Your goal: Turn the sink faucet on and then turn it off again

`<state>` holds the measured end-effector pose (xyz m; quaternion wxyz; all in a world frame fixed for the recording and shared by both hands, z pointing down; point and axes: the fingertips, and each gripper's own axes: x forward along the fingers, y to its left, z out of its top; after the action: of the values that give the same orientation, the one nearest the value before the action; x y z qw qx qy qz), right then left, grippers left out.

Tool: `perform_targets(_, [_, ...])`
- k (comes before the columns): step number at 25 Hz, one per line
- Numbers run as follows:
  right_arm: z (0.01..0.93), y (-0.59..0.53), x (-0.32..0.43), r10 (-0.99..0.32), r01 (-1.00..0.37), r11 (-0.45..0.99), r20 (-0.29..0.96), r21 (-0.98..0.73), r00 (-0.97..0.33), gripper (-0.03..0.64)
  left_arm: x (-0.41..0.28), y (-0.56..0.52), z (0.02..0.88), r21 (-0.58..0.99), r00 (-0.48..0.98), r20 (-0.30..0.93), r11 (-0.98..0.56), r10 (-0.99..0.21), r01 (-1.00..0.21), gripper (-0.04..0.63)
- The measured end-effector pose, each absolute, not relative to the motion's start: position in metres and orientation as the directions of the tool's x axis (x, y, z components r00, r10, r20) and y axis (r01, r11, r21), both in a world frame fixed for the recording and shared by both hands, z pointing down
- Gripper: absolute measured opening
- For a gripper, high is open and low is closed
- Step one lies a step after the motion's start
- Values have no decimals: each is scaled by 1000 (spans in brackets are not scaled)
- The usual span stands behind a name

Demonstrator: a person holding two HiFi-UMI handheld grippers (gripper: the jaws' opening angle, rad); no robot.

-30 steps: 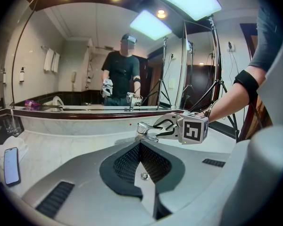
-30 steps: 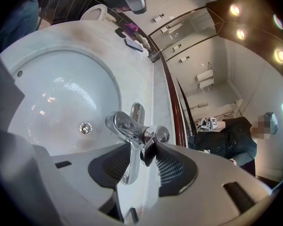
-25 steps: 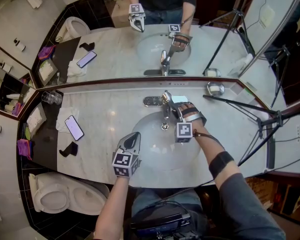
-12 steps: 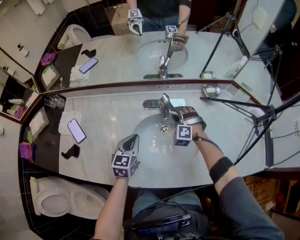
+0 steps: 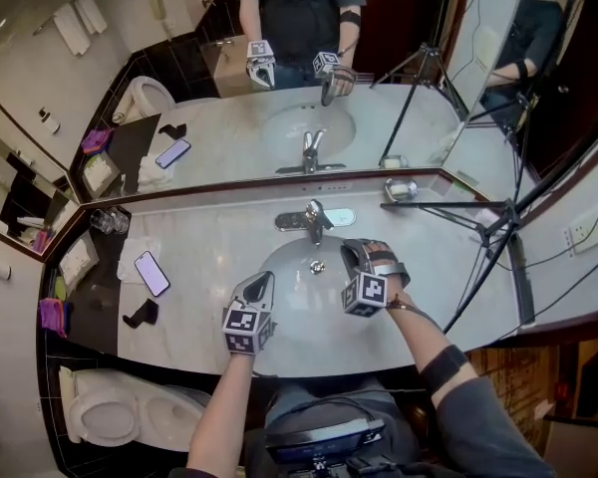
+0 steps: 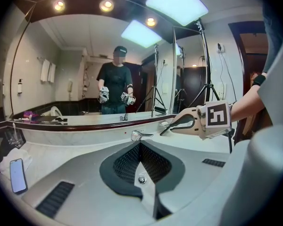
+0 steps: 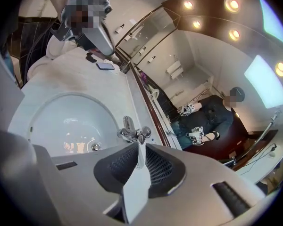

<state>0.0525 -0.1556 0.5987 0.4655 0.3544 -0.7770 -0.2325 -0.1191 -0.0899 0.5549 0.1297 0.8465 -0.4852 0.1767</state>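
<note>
Right gripper: the jaws have just been closing and are down to a thin slit, with nothing in between. It hangs over the right side of the basin, near the faucet but not touching it.
Left gripper: jaw tips are pressed together and empty, over the front-left part of the basin.
Faucet: chrome, at the back middle of the sink, right under the mirror. Neither gripper is on it.
Sink: white oval bowl set in the marble counter, with the drain just in front of the spout.
Counter: a phone lies face up on the left, a small black thing sits nearer the front edge, and a little metal dish is right of the faucet.
Mirror: shows the person holding both grippers up.
Further out: tripod on the right, toilet down at the left.
</note>
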Motion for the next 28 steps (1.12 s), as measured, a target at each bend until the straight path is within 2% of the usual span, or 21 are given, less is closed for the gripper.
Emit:
perform_targets(3, [588, -138, 63, -778, -419, 628, 543, 656, -317, 32, -117, -86, 550, 45, 474, 421, -504, -774, -863, -12])
perform_targets(7, [576, -122, 84, -798, -605, 585, 514, 540, -314, 20, -117, -81, 551, 49, 487, 425, -518, -763, -854, -12])
perform_targets(11, [570, -108, 106, -805, -808, 515, 486, 287, -340, 18, -120, -81, 546, 54, 488, 414, -515, -768, -855, -12])
perform_targets(13, [564, -103, 119, -810, -866, 467, 478, 178, -339, 19, -122, -81, 545, 60, 489, 409, -512, -771, -857, -12])
perform_targets(22, [574, -79, 159, -822, -937, 346, 465, -50, -328, 20, -122, -77, 539, 59, 497, 393, -518, -774, -854, -12])
perform_targets(28, [581, -77, 156, -810, -932, 349, 470, -96, -352, 20, -122, -75, 541, 71, 506, 393, -523, -768, -849, -14])
